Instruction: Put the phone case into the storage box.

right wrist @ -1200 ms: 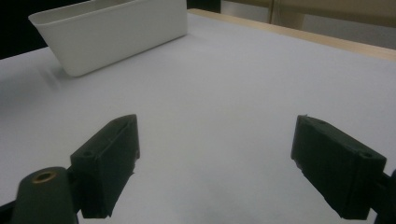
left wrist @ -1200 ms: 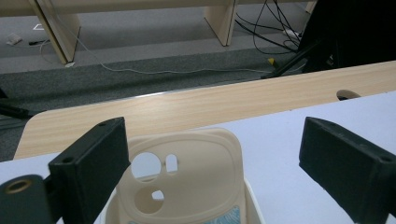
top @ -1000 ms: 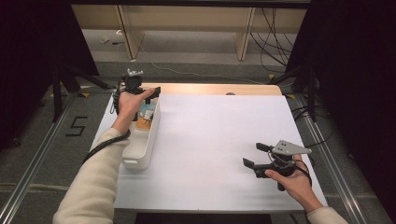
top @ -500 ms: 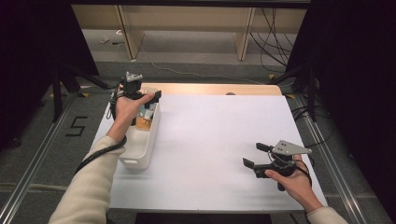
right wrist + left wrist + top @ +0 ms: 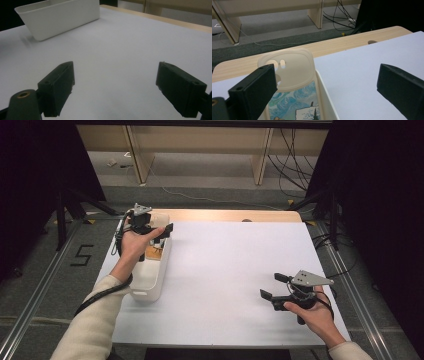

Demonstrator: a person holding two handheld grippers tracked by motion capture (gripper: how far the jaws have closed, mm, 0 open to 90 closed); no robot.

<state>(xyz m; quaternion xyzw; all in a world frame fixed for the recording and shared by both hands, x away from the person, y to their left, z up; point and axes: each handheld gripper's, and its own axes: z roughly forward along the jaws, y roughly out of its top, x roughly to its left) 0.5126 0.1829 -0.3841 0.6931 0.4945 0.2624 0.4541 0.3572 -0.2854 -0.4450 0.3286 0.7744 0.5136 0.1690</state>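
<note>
Clearing left gripper (image 5: pixel 159 231) off the phone case (image 5: pixel 294 85) in the white bin (image 5: pixel 152 275): jaws wide, empty. Right gripper (image 5: pixel 274 286) wide, empty too.

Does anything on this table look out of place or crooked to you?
Slightly. The cream-rimmed phone case with a swirly blue painted picture stands on end in the white plastic bin, leaning on its far end and poking above the rim. Nothing looks spilled or broken.

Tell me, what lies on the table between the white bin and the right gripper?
Nothing: in the high view the white sheet is bare between the white bin and the right gripper.
</note>
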